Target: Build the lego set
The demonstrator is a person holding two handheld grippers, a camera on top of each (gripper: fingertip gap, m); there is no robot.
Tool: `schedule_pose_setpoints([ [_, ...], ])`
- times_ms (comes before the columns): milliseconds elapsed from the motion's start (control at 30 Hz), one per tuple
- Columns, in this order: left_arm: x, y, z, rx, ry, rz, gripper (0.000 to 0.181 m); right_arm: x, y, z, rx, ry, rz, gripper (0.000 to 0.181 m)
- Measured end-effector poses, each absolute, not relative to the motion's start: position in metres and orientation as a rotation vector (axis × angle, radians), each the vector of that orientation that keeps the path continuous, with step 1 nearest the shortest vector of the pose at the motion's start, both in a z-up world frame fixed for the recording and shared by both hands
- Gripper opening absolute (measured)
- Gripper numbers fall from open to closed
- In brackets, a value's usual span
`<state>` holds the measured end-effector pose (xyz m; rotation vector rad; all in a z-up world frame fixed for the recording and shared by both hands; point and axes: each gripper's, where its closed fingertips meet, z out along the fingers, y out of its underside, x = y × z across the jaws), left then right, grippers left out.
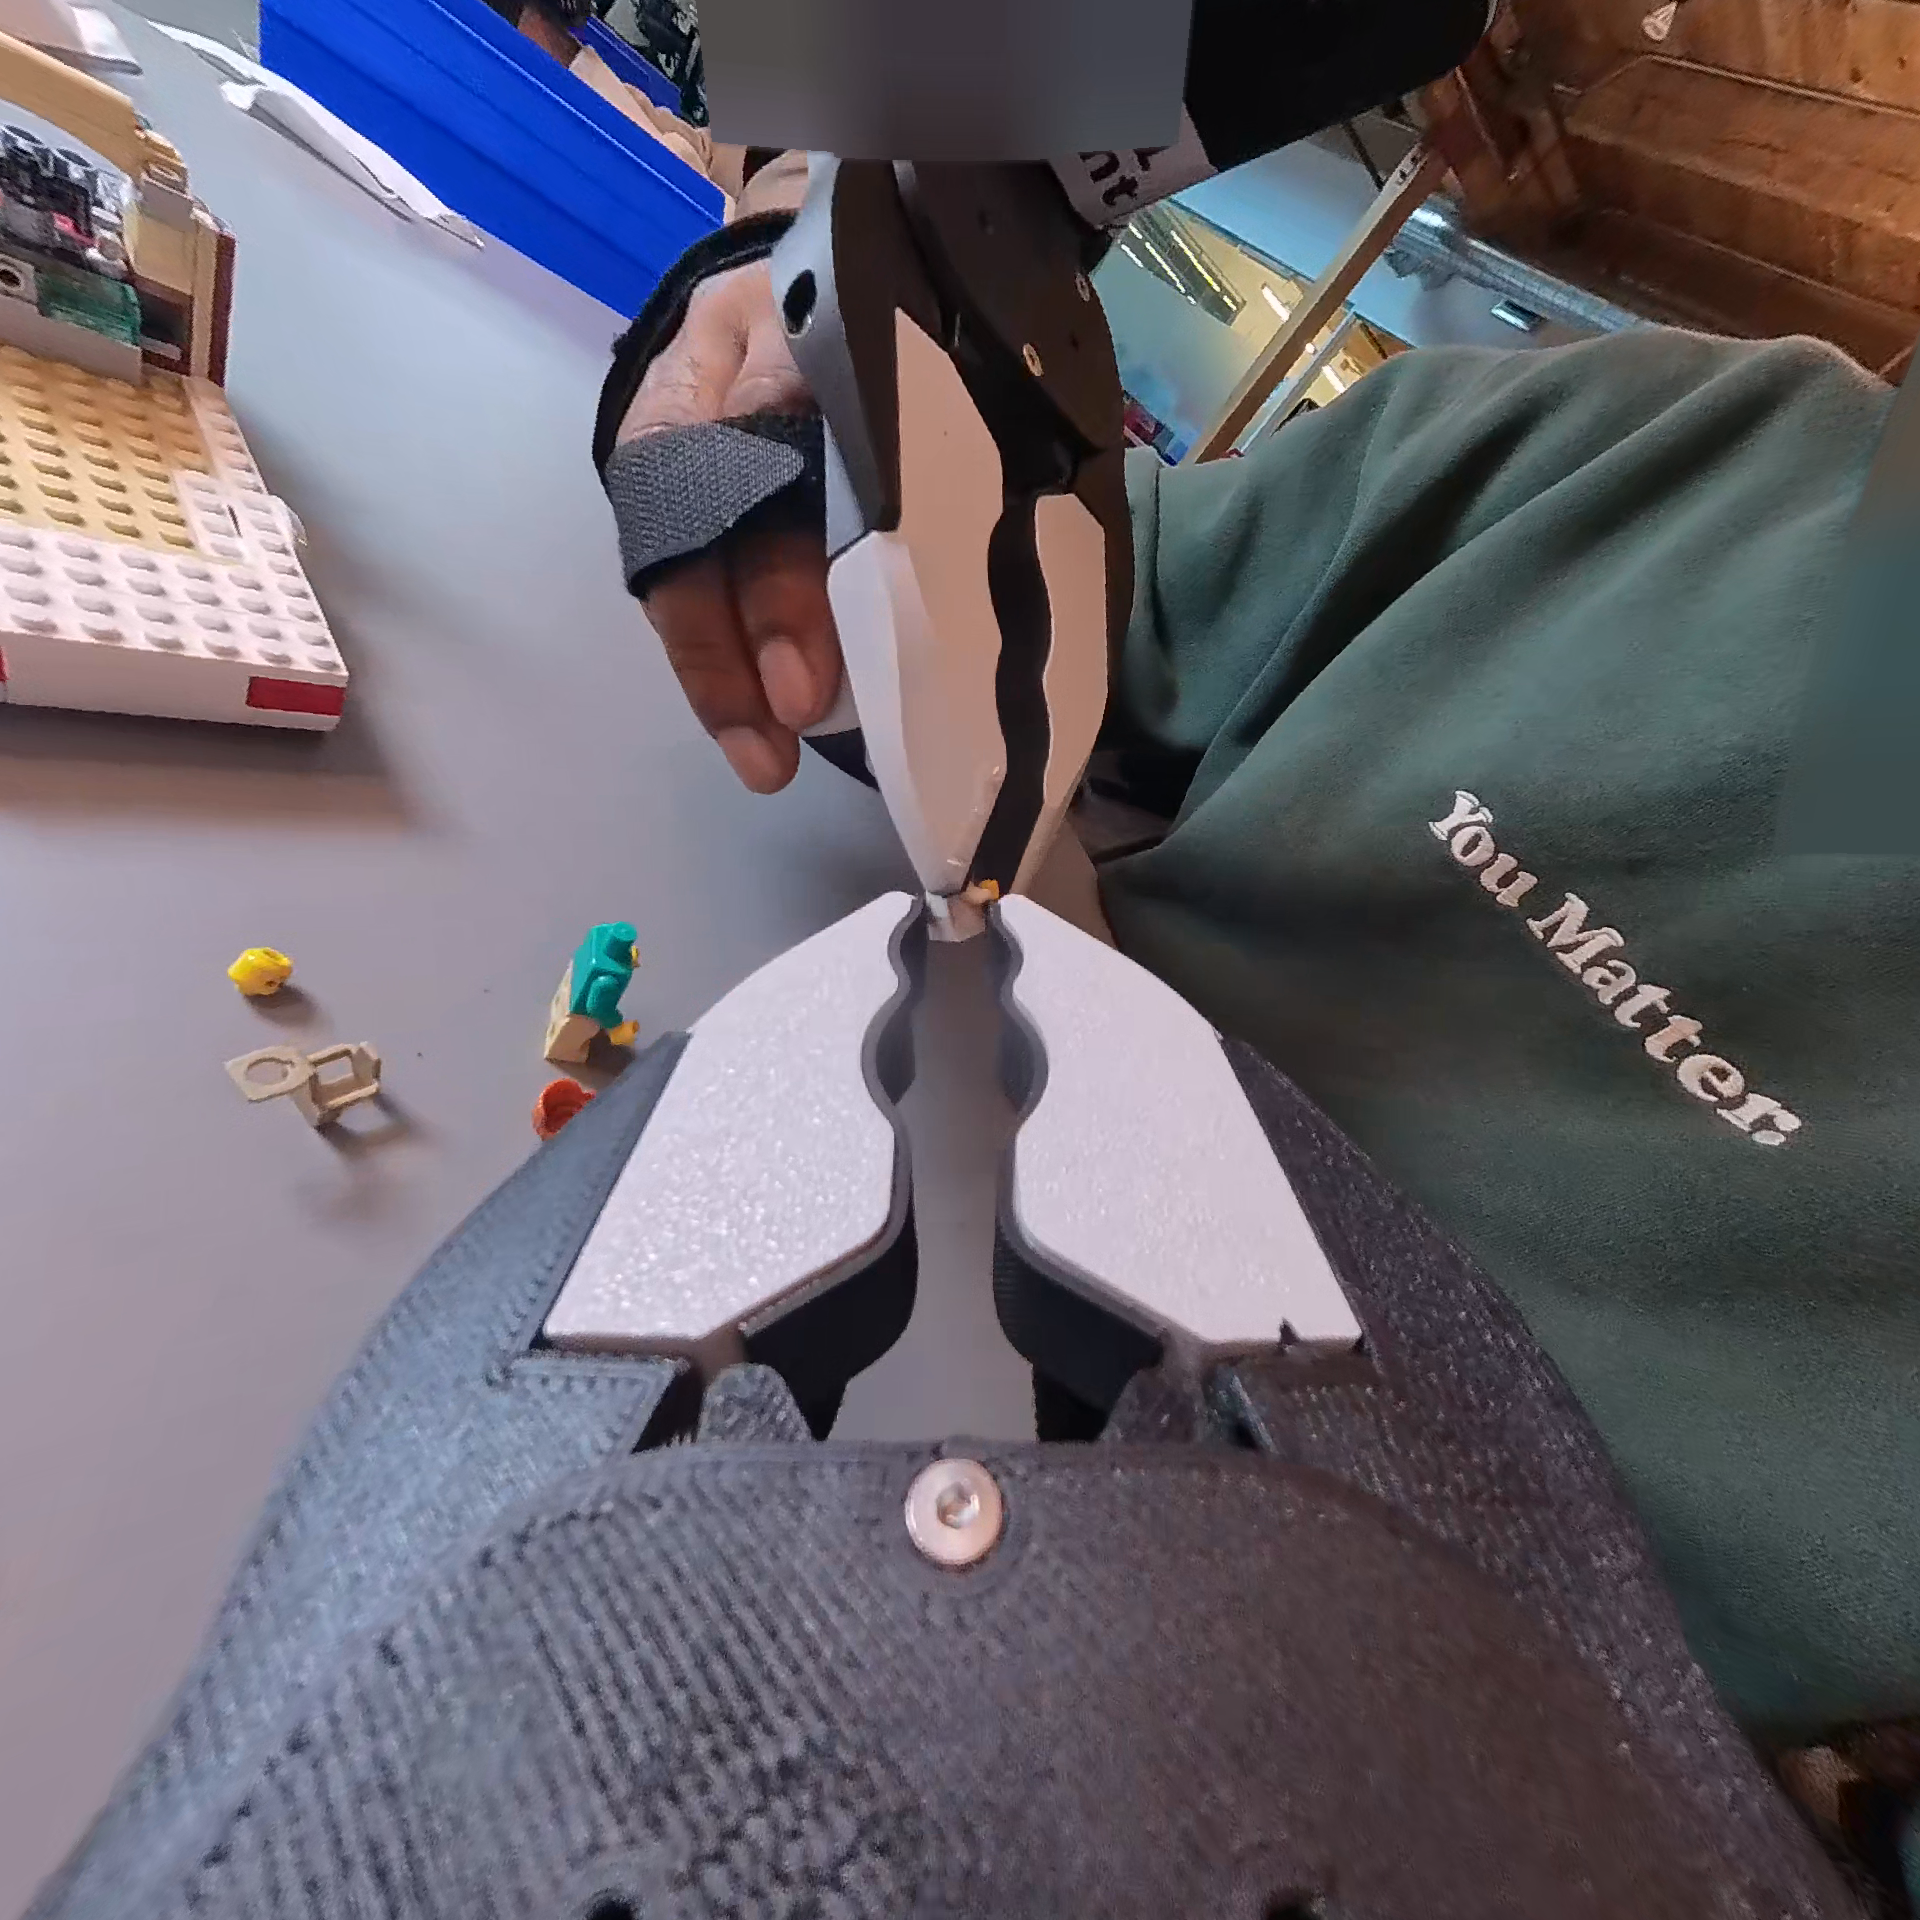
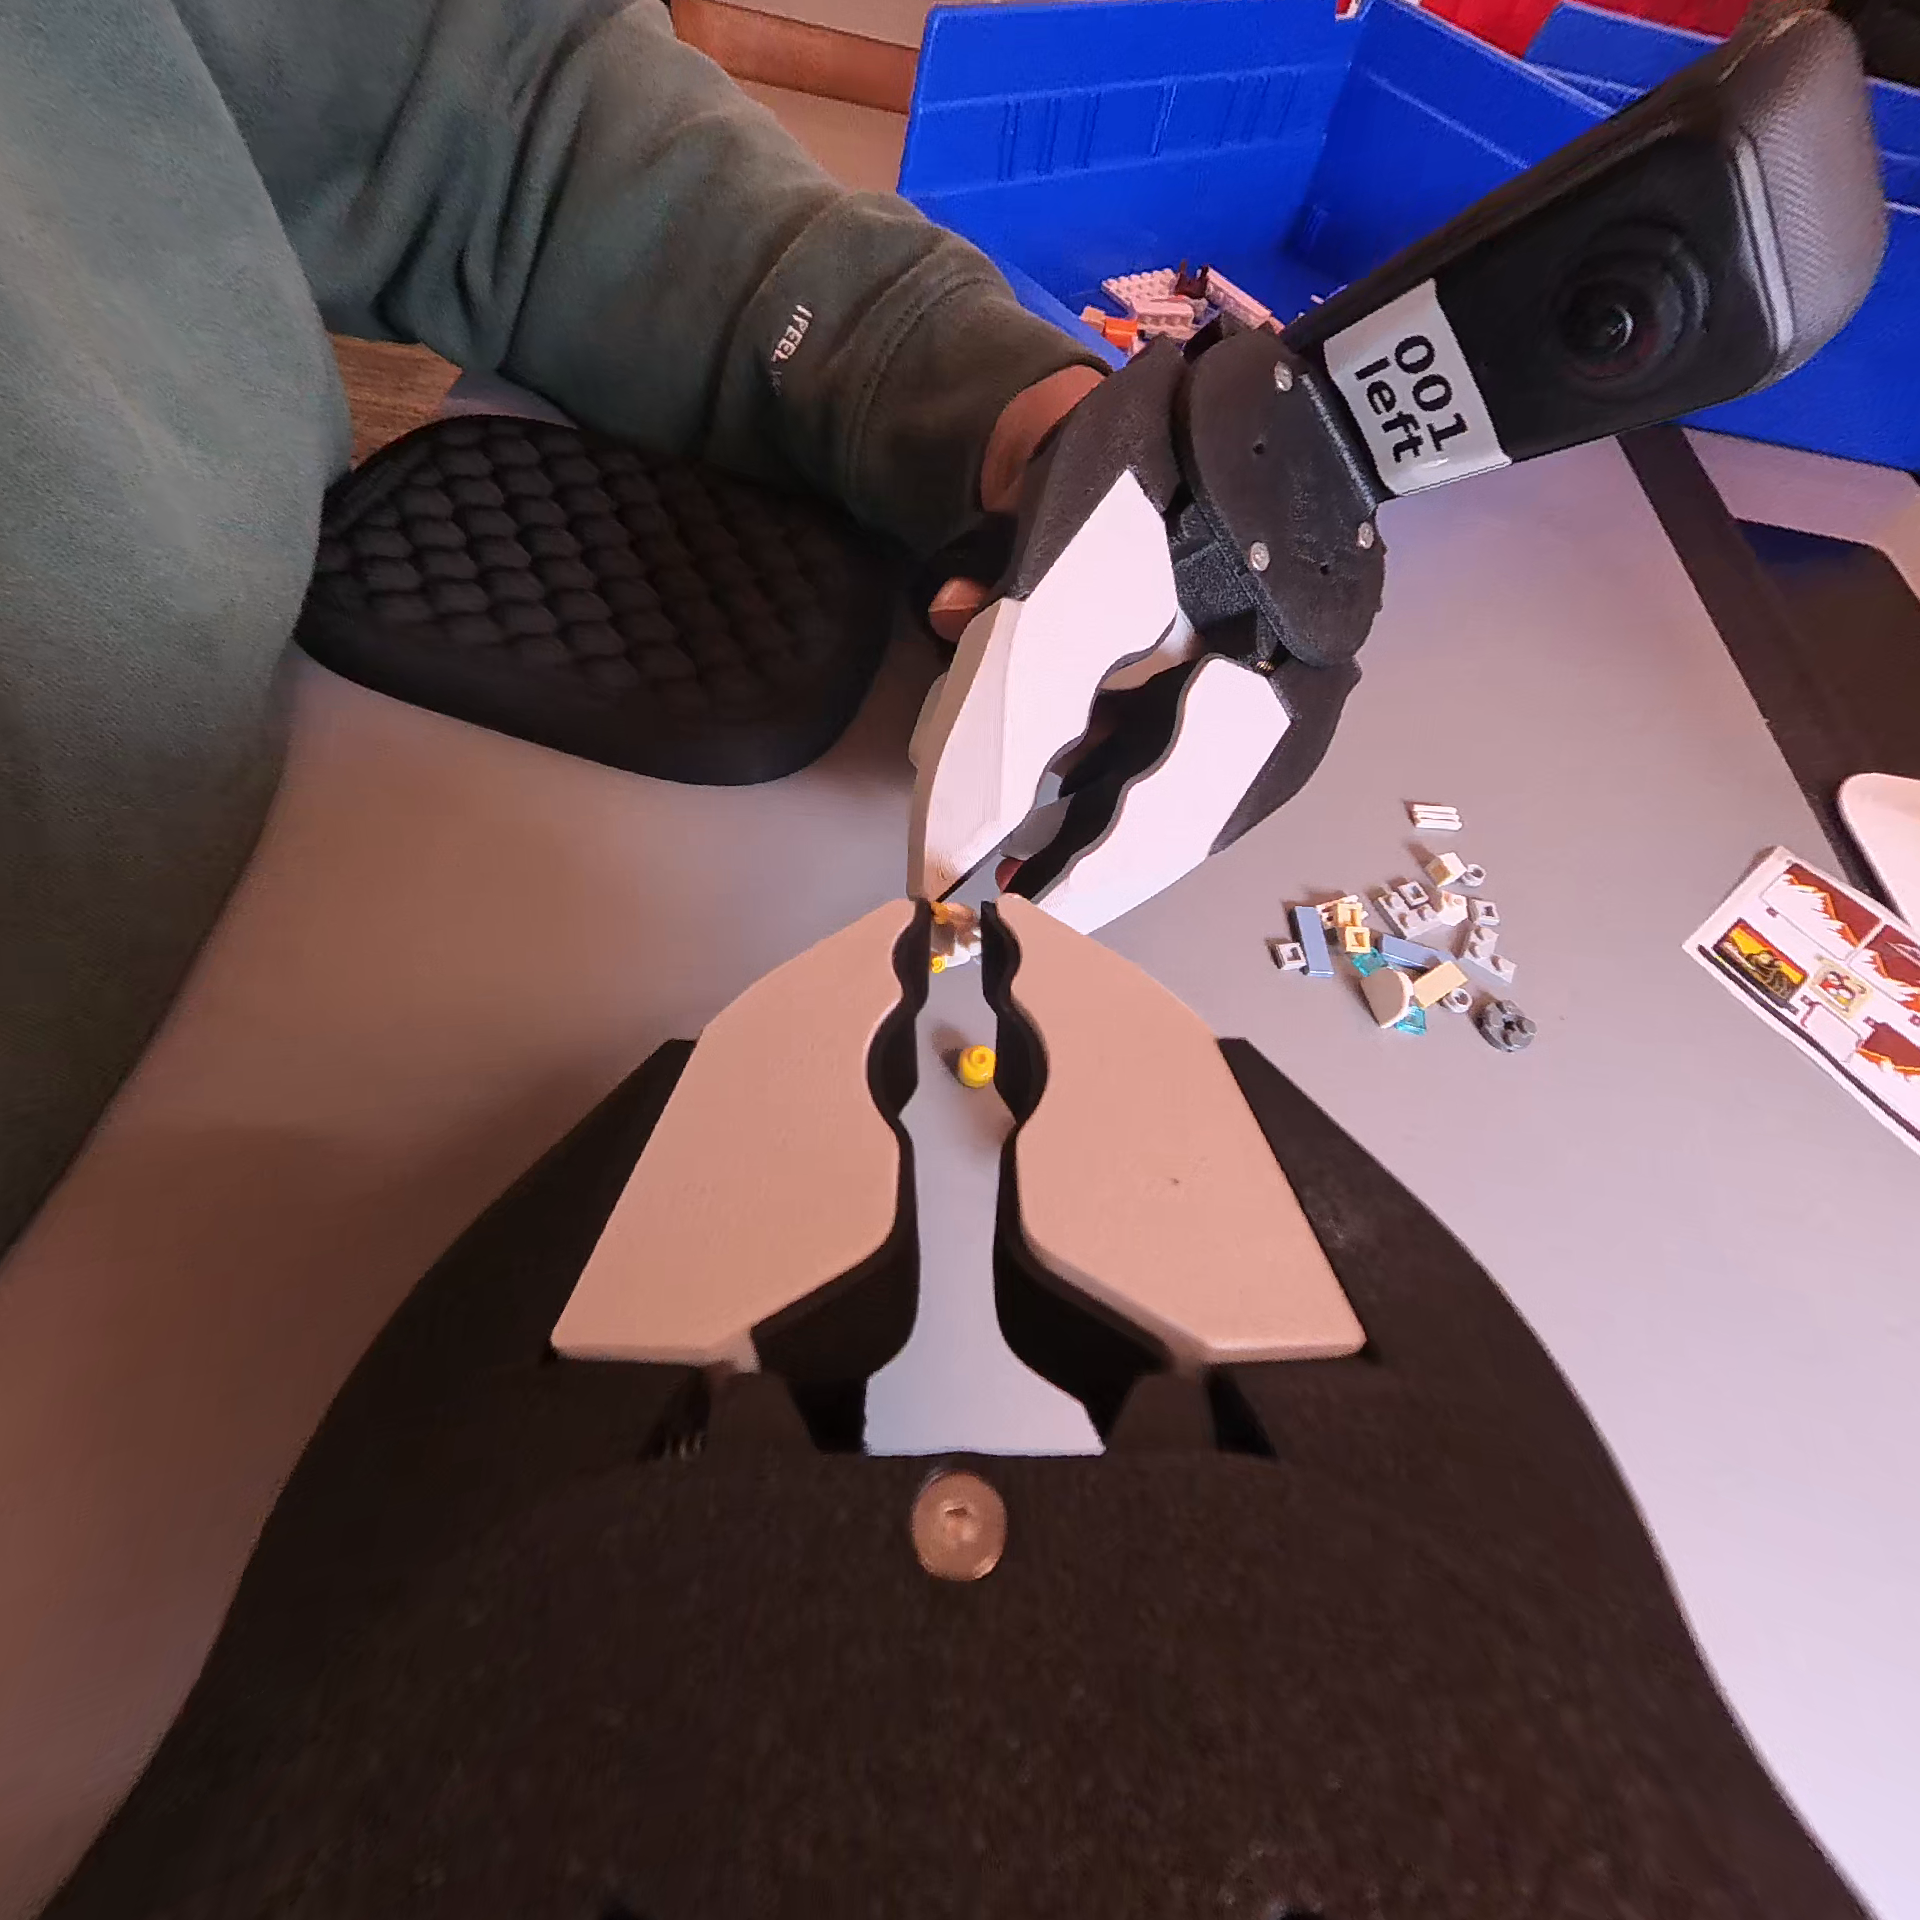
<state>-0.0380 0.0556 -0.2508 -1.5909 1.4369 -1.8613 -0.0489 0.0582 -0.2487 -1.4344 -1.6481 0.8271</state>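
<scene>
A small white minifigure piece with yellow-orange bits (image 1: 961, 906) sits pinched where both grippers' tips meet, a little above the grey table. My left gripper (image 1: 956, 914) is closed on it from below in the left wrist view. My right gripper (image 1: 971, 883) comes down from above onto the same piece. In the right wrist view the piece (image 2: 954, 935) shows between my right gripper's tips (image 2: 956, 920), and the left gripper (image 2: 977, 888) reaches in from the upper right. A teal minifigure body with tan legs (image 1: 597, 987) lies on the table.
A yellow head (image 1: 258, 971), a tan piece (image 1: 307, 1075) and an orange-red piece (image 1: 561, 1103) lie loose. A tan and white built plate (image 1: 156, 582) stands at left. Blue bins (image 2: 1143, 135), a pile of small pieces (image 2: 1403, 956), a sticker sheet (image 2: 1829, 977), a black mesh pad (image 2: 582, 592). The tips of both grippers are at nearly the same place. My left gripper's tips are some 11 centimetres from the yellow head (image 1: 258, 971).
</scene>
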Motion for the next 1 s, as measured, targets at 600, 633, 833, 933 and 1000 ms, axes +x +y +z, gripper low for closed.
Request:
schedule_pose_setpoints([
  [600, -0.038, 0.065, -0.246, -1.593, 1.303, -1.955, 0.015, -0.045, 0.069, -0.246, -1.409, -1.595, 0.746, 0.008],
  [633, -0.037, 0.064, -0.246, -1.595, 1.298, -1.964, 0.016, -0.046, 0.069, -0.245, -1.396, -1.596, 0.732, 0.008],
  [833, -0.037, 0.059, -0.238, -1.548, 1.284, -2.021, 0.012, -0.047, 0.064, -0.235, -1.282, -1.610, 0.618, 0.008],
  [933, -0.038, 0.058, -0.237, -1.520, 1.302, -1.993, 0.011, -0.047, 0.063, -0.233, -1.275, -1.608, 0.614, 0.009],
  [1000, -0.037, 0.056, -0.238, -1.509, 1.330, -1.968, 0.011, -0.047, 0.061, -0.234, -1.299, -1.611, 0.662, 0.009],
])
